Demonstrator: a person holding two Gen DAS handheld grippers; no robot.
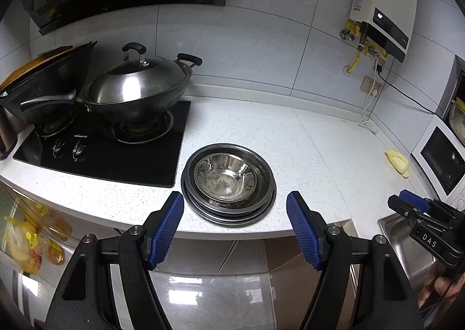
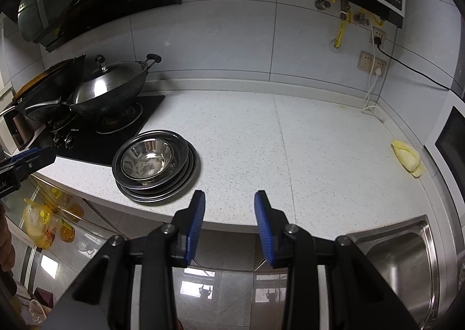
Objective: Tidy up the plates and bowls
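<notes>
A steel bowl (image 1: 225,177) sits nested on a stack of steel plates (image 1: 229,212) on the white counter, next to the stove. The bowl (image 2: 146,160) and plates (image 2: 162,184) also show in the right wrist view. My left gripper (image 1: 234,199) is open and empty, held just off the counter's front edge, facing the stack. My right gripper (image 2: 229,199) is open and empty, at the counter's front edge to the right of the stack. It shows at the right of the left wrist view (image 1: 407,202); there I cannot tell how its jaws stand.
A black gas stove (image 1: 101,152) carries a lidded wok (image 1: 136,89) and a dark pan (image 1: 46,91). A yellow cabbage piece (image 1: 398,163) lies near a white microwave (image 1: 441,161). A steel sink (image 2: 407,266) is at the right. The white counter (image 2: 290,141) stretches between.
</notes>
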